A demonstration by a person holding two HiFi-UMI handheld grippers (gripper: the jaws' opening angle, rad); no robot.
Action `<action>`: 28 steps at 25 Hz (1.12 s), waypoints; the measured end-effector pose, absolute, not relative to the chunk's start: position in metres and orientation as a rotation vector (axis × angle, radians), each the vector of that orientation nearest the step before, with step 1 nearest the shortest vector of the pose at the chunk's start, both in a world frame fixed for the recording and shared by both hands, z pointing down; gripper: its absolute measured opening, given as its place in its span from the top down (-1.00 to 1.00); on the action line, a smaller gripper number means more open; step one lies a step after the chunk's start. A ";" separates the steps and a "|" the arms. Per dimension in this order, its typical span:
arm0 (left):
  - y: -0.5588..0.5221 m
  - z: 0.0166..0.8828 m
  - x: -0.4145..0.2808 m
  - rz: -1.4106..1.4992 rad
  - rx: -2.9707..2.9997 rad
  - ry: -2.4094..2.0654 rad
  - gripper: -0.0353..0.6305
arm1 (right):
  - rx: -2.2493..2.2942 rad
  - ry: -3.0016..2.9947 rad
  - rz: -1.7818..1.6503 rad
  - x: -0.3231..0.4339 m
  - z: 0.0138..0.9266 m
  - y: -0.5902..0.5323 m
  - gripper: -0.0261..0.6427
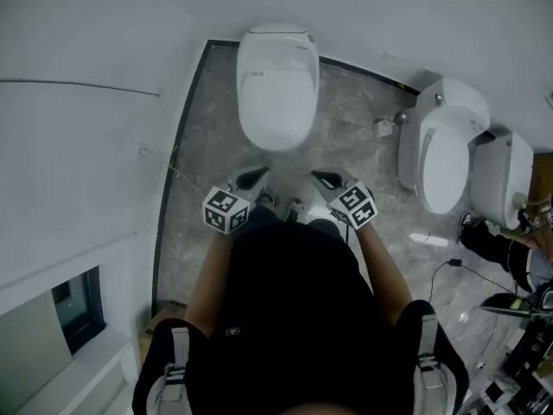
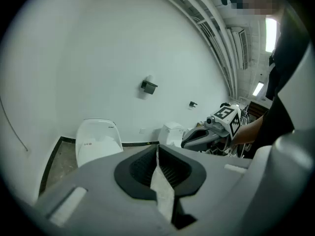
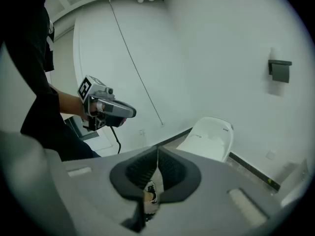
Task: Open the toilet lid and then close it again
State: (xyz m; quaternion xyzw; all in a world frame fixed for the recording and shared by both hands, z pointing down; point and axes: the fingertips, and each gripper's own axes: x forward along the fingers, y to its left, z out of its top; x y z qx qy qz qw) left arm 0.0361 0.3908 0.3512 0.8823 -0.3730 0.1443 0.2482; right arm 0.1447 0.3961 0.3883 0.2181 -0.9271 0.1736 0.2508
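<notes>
Toilet lid point(image 1: 276, 93) lay shut, untouched; left gripper point(image 1: 253, 179), right gripper point(image 1: 326, 180) (both clenched, empty) hovered before it; reaching its front edge looked next.

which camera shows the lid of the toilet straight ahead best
The head view: it looks down on the whole closed lid, with nothing covering it. The left gripper view shows the lid small, front-on, low at the left. The right gripper view shows the lid small and at an angle.
</notes>
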 end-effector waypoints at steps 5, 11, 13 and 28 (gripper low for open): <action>0.391 0.351 0.040 0.398 2.404 -1.018 0.83 | 0.587 -2.518 0.481 0.148 0.389 0.395 0.90; 0.390 0.352 0.032 0.387 2.393 -1.033 0.83 | 0.604 -2.522 0.476 0.144 0.387 0.393 0.90; 0.390 0.351 0.031 0.381 2.388 -1.038 0.83 | 0.613 -2.519 0.481 0.145 0.388 0.392 0.90; 0.362 0.361 -0.004 0.351 2.350 -1.022 0.83 | 0.619 -2.470 0.510 0.121 0.395 0.366 0.90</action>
